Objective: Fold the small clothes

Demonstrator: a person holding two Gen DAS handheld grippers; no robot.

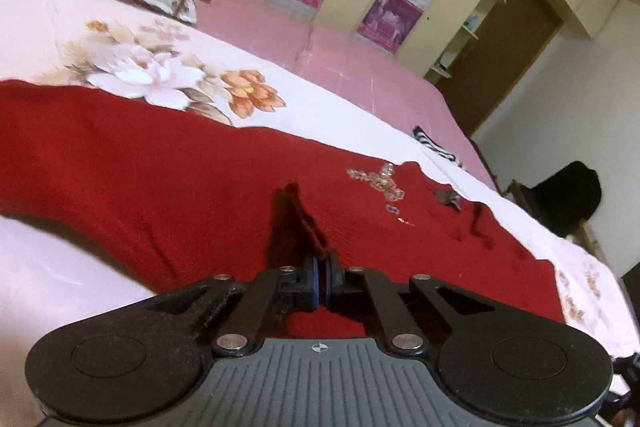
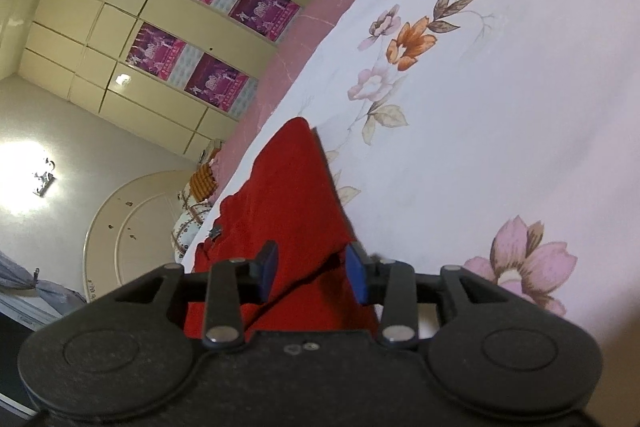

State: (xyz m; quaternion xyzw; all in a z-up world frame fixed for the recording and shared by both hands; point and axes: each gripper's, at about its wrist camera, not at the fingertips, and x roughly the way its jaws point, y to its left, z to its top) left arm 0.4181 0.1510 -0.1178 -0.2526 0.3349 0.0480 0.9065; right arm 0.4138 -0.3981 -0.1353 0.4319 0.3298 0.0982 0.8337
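A: Where's the red sweater (image 1: 168, 163) right now?

B: Spread across the flowered bedsheet (image 1: 132, 67), running from the near side toward the far right, with a beaded decoration (image 1: 378, 183) showing near its far end. The pink blanket (image 1: 320, 63) lies beyond it, well apart

A: And the two tongs?

B: The left gripper (image 1: 322, 283) has its blue pads pressed together on a raised fold of the knit, so a little peak of cloth stands up between them. The right gripper (image 2: 312, 273) has its fingers apart, with a red edge lying in the gap; from its own view the pads (image 2: 357, 277) don't look to be pinching anything yet

A: What could go wrong from here?

B: I'd guess the left hold is thin, just a pinch of loose knit. Pull it too fast and the stretchy cloth could slip out, or drag the whole sweater across the sheet instead of folding it

A: And the right side?

B: If it closes where it sits, it may catch only one layer, or bite the sheet underneath along with the sweater. Then the fold would come up crooked. The beads might also snag on the knit if that end gets folded onto itself carelessly

A: So the fold isn't done?

B: Not yet, by my reading; most of the sweater lies flat
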